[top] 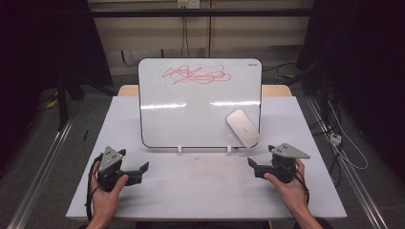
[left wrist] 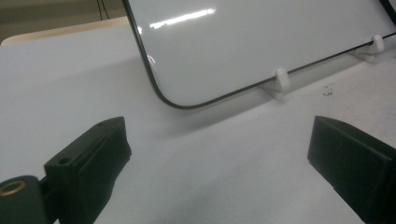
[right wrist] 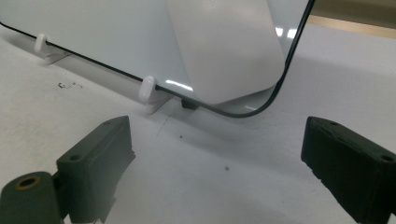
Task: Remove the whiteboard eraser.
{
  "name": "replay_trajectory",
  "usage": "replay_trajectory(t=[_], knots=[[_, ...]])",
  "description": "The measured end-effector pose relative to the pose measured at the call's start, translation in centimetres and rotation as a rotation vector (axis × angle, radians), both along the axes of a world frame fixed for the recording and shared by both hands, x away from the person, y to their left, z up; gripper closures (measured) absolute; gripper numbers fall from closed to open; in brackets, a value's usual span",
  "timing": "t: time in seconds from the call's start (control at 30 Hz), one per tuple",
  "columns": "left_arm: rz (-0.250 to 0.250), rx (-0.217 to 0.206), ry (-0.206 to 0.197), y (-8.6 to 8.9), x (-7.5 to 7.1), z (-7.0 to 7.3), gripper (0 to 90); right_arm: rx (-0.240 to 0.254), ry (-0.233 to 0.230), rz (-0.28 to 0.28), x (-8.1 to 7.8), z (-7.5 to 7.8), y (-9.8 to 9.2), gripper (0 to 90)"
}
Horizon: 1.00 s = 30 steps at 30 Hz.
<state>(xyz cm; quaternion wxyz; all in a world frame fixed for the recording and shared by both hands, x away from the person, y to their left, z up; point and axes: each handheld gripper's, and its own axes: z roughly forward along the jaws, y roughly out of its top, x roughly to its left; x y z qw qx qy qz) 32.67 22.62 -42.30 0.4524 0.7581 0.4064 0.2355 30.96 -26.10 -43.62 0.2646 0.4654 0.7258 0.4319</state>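
A whiteboard (top: 200, 102) is standing tilted on the white bench (top: 205, 191), leaning back on two small white feet (top: 179, 149), and red scribbles (top: 196, 74) are covering its upper part. A grey eraser (top: 242, 128) is sticking on the lower right corner of the board, close to the edge. The left tongs (top: 136, 172) are resting low on the bench in front of the left lower corner of the board, well apart from it, and a hand (top: 106, 193) is holding them. In the left gripper view the jaws are standing wide apart with only bare bench between them, and the rounded board corner (left wrist: 173, 100) is lying ahead of them. The right tongs (top: 258, 168) are resting in front of the right lower corner, near the eraser but not touching it. In the right gripper view these jaws are also standing wide apart and gripping nothing, and the eraser (right wrist: 229, 51) is lying ahead, a little above the gap between them.
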Motion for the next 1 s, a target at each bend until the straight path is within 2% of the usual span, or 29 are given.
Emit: replay_trajectory(t=[0.07,0.13,0.17,0.27,0.33,0.43,0.57,0.63,0.67,0.87,1.0], knots=[[-0.028,0.011,0.009,-0.4,-0.3,0.2,5.3,-0.053,-0.011,0.013,0.3,0.4,0.3,9.7],[-0.039,0.012,0.005,-0.5,-0.4,0.3,5.0,-0.066,-0.016,0.026,0.6,1.1,0.6,9.5],[-0.040,0.021,-0.012,-0.6,-0.5,0.3,5.0,-0.081,-0.014,0.033,0.8,1.4,0.8,9.5],[-0.026,0.017,-0.012,-0.5,-0.4,0.2,5.0,-0.106,-0.034,0.043,1.3,2.4,1.3,9.5],[-0.025,0.023,0.000,-0.3,-0.2,0.0,5.0,-0.136,-0.027,0.045,1.8,3.1,1.7,9.5],[-0.031,0.028,0.004,-0.4,0.0,-0.2,5.1,-0.129,-0.047,0.037,2.6,3.7,1.8,11.7],[-0.034,0.026,0.002,-0.7,0.1,-0.2,5.1,-0.174,-0.072,0.026,3.4,4.1,2.1,16.6],[-0.038,0.029,-0.001,-0.7,0.1,-0.2,5.1,-0.185,-0.080,0.029,3.6,4.1,2.3,16.5],[-0.042,0.039,-0.001,-0.7,0.2,-0.2,5.1,-0.215,-0.093,0.032,4.0,4.1,2.6,15.7],[-0.039,0.042,0.004,-0.8,0.2,-0.3,5.1,-0.264,-0.113,0.054,5.1,4.6,3.7,14.1],[-0.041,0.041,0.003,-0.7,0.2,-0.3,5.1,-0.263,-0.116,0.053,5.9,4.6,4.2,17.2]])
